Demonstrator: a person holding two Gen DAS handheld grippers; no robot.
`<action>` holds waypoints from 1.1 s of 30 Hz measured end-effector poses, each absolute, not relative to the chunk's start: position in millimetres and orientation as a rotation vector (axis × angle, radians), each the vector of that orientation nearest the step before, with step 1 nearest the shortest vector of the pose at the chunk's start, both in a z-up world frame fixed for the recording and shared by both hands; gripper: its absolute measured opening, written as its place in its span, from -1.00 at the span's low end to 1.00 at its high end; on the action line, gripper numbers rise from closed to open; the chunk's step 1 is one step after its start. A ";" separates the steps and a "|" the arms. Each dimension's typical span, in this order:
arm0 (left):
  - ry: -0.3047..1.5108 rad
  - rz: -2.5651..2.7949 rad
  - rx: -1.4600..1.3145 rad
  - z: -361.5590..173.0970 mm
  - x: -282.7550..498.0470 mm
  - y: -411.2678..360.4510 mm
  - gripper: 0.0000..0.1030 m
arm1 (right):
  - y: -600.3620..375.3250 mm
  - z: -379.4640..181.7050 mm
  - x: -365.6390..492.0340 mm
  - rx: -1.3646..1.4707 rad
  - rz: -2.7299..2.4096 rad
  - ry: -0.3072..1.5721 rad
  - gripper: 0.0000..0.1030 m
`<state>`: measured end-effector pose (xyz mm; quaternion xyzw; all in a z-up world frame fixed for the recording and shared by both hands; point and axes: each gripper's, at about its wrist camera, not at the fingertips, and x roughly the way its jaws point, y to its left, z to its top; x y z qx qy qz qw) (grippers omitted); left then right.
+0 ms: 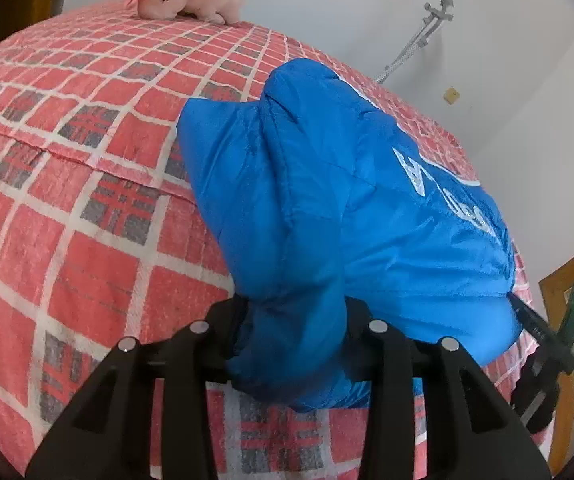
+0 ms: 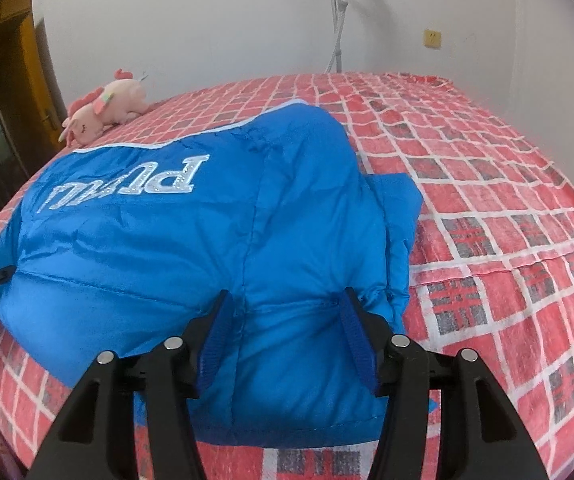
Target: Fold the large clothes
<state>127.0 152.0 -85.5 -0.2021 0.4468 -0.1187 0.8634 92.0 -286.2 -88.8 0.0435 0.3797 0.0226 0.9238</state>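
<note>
The jaws of the left gripper (image 1: 296,320) squeeze a thick bunch of the blue puffy jacket (image 1: 347,208), and the cloth bulges out between them. The jaws of the right gripper (image 2: 287,320) stand wider, and their blue pads press into both sides of a fat fold at the jacket's (image 2: 207,220) near edge, so they grip it too. In the left wrist view the right gripper pokes in at four o'clock, at the jacket's far corner.

The jacket lies puffed up on the bed, close to the near edge, with white letters (image 2: 159,180) on top. A pink soft toy (image 2: 103,108) lies at ten o'clock in the right wrist view, well apart from the jacket.

The bed cover (image 2: 487,200) is red with white lines and grey squares. Behind it is a white wall with a metal stand (image 2: 337,12) at twelve o'clock and a small yellow socket (image 2: 432,38) at one o'clock. A window with a wooden frame (image 1: 559,280) shows at four o'clock in the left wrist view.
</note>
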 end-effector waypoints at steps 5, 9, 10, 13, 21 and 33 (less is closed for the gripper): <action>0.882 -0.245 -0.448 -69.2 120.6 151.9 -0.43 | -297.7 -77.5 89.8 0.151 0.077 0.781 0.06; 0.791 -0.239 -0.388 -30.2 111.1 136.4 -0.46 | -314.2 -56.0 75.9 0.219 0.126 0.746 0.06; 0.769 -0.246 -0.374 -19.6 109.3 130.9 -0.46 | -318.6 -50.4 72.1 0.215 0.121 0.738 0.06; 0.705 -0.271 -0.296 17.0 105.3 101.7 -0.46 | -327.2 -42.9 66.1 0.213 0.114 0.748 0.06; 0.649 -0.377 -0.076 66.6 108.5 -4.1 -0.45 | -339.1 -15.3 49.8 0.169 0.087 0.745 0.06; 0.754 -0.519 0.115 19.3 123.1 -122.7 -0.43 | -341.8 -0.2 45.2 0.142 0.099 0.720 0.06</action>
